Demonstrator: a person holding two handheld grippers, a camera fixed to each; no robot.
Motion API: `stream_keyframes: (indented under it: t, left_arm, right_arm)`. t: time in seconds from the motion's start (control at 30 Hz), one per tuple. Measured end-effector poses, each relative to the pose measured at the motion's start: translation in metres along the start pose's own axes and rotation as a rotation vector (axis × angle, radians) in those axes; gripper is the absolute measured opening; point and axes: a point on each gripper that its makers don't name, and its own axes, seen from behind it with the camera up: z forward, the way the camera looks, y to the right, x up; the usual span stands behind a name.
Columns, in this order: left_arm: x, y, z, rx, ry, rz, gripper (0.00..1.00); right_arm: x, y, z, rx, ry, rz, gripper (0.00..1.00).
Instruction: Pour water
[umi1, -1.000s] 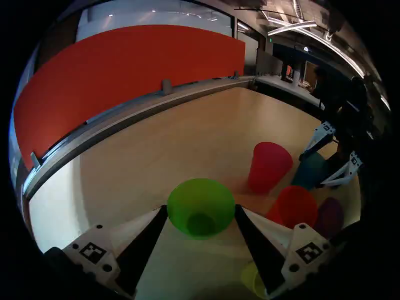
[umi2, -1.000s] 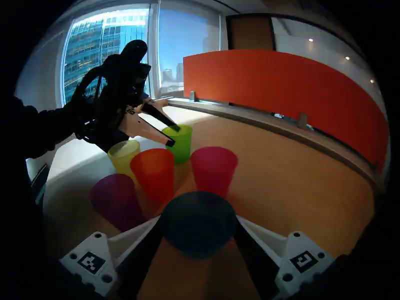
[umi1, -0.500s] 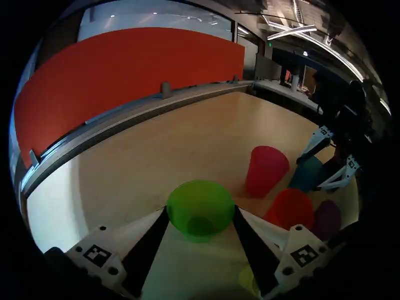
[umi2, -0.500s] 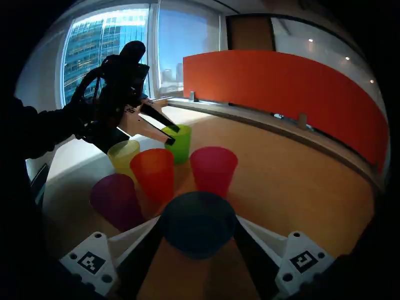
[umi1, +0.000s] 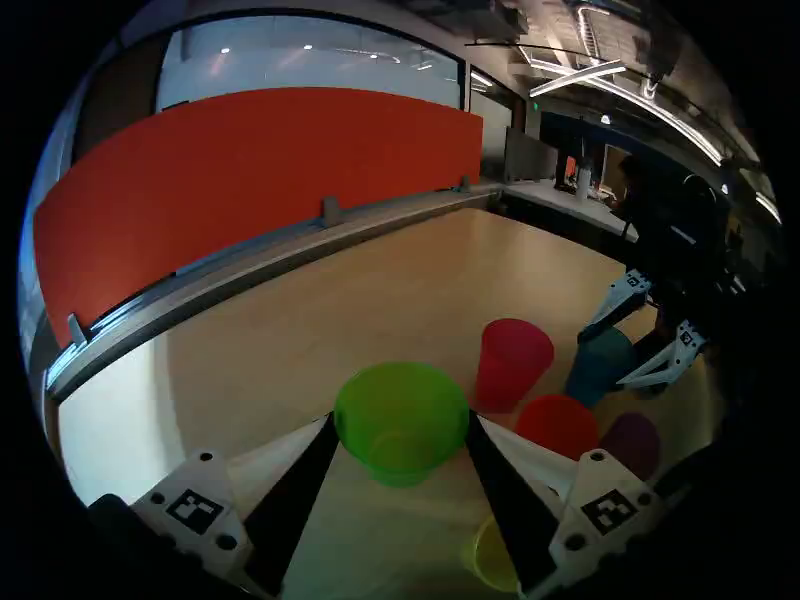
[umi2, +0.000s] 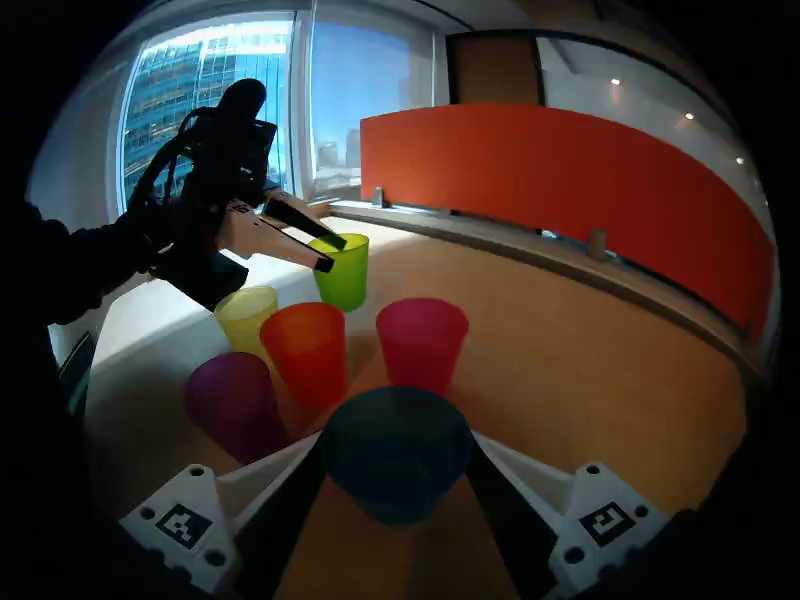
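Right up close in the left gripper view, my left gripper (umi1: 399, 425) has its two fingers pressed on both sides of the green cup (umi1: 401, 432), so the cup is held tight. It stands up straight with its open mouth toward me, but I cannot tell if there is water in it. Low down by one finger I see the rim of a yellow cup (umi1: 488, 555) on the light wood counter (umi1: 330, 310). A little farther off are an orange cup (umi1: 556, 425), a pink-red cup (umi1: 512, 360) and a purple cup (umi1: 630, 442), all close together. Behind them the right gripper (umi1: 640, 338) holds the dark blue cup (umi1: 598, 365). In the right gripper view the fingers of that gripper are clamped on the dark blue cup, one on each side, very near the camera, and it is upright too. Past it the purple, orange and pink-red cups stand side by side, with the yellow one just behind the orange one. Farther back the green cup sits between the black finger tips of the left gripper, and a hand (umi2: 195, 215) in a dark sleeve holds that tool. I cannot tell if the green cup touches the counter. Far away a long orange wall (umi2: 560, 180) runs along the back of the counter, and big windows (umi2: 200, 100) show tall buildings.
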Motion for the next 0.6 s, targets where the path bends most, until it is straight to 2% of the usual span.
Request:
stream_keyframes:
  t: [0.23, 0.6]
  left_arm:
    - [0.018, 0.006, -0.023, 0.024, 0.064, 0.015, 0.89]
    - [0.048, 0.021, -0.076, 0.056, 0.184, 0.014, 0.89]
  right_arm:
    - [0.021, -0.002, -0.015, -0.016, 0.051, -0.005, 0.92]
    - [0.059, -0.012, -0.043, -0.039, 0.137, -0.026, 0.92]
